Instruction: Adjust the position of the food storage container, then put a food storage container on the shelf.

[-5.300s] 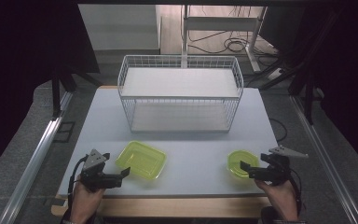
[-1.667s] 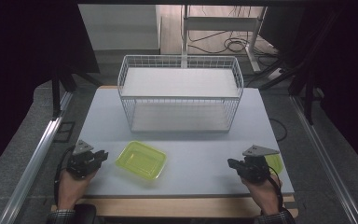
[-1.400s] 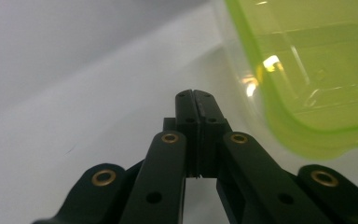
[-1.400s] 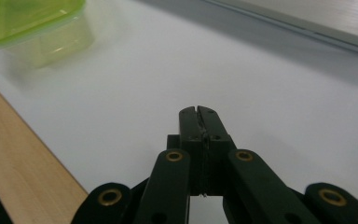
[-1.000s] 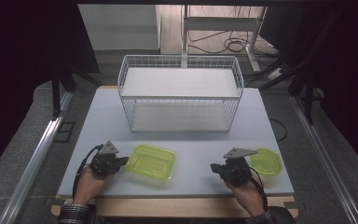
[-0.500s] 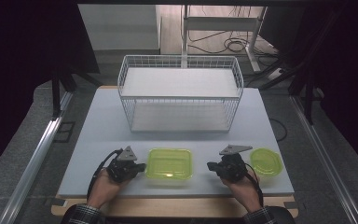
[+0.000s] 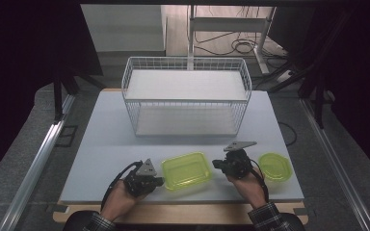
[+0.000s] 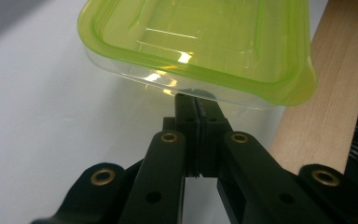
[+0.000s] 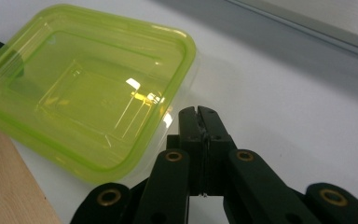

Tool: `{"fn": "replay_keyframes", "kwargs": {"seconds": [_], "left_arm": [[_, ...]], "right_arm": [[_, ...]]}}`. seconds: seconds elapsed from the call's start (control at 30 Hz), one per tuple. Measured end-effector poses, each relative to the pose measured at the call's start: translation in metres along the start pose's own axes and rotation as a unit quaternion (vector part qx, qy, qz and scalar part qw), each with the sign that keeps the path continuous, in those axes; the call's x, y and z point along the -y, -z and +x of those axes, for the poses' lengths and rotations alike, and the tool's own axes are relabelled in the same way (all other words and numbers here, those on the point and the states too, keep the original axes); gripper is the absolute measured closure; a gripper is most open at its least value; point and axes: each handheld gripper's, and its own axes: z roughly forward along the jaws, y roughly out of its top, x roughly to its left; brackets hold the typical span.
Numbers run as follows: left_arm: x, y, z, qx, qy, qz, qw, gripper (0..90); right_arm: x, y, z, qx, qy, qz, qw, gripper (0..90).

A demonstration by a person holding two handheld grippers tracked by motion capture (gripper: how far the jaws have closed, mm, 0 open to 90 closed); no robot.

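Rectangular green container (image 7: pixel 186 169): one, set on the white table (image 7: pixel 101 144) near its front edge, between the two grippers, its long axis running left to right as seen from the high view. Left gripper (image 7: pixel 158 182): jaws clenched, nothing held; its tips are seen in the left gripper view (image 8: pixel 196 103) to be touching or tucked just under the container's (image 8: pixel 200 42) near wall, at the container's left end. Right gripper (image 7: pixel 215 164): jaws likewise pressed together and empty; in the right gripper view (image 9: pixel 198 114) the tips are placed just beside the container's (image 9: pixel 81 91) corner, and contact cannot be told. The left gripper is judged the nearer. Small round green container (image 7: pixel 273 166): one, found to the right of the right hand, apart from it. Wire basket (image 7: pixel 185 101): one, standing at the far side of the table, well apart. Hands: two. Grippers: two.
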Motion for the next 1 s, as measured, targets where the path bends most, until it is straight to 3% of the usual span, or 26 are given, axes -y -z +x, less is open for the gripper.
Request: {"fn": "replay_keyframes", "kwargs": {"seconds": [0.07, 0.17, 0.33, 0.43, 0.5, 0.67, 1.0], "left_arm": [[0.003, 0.005, 0.002, -0.011, 0.007, -0.005, 0.9999, 87.1], [0.01, 0.016, 0.005, -0.035, 0.03, -0.024, 0.9986, 75.0], [0.019, 0.029, 0.011, -0.073, 0.061, -0.046, 0.9944, 44.2], [0.022, 0.028, 0.01, -0.105, 0.064, -0.042, 0.9915, 20.8], [0.023, 0.028, 0.008, -0.109, 0.065, -0.04, 0.9911, 10.1], [0.029, 0.03, 0.003, -0.119, 0.061, -0.038, 0.9903, 1.8], [0.04, 0.035, 0.009, -0.123, 0.061, -0.068, 0.9882, 0.0]], "right_arm": [[0.003, 0.003, 0.001, 0.006, 0.006, -0.001, 1.0, 87.8], [0.005, 0.008, 0.002, 0.009, 0.007, -0.011, 0.9999, 83.2], [0.011, 0.014, 0.004, 0.02, 0.017, -0.032, 0.9992, 66.6], [0.013, 0.016, 0.003, 0.022, 0.015, -0.042, 0.9988, 55.1], [0.015, 0.017, 0.002, 0.022, 0.02, -0.041, 0.9987, 47.5], [0.019, 0.014, 0.001, 0.02, 0.031, -0.044, 0.9984, 31.2], [0.019, 0.011, 0.0, 0.004, 0.024, -0.053, 0.9983, 12.9]]}}
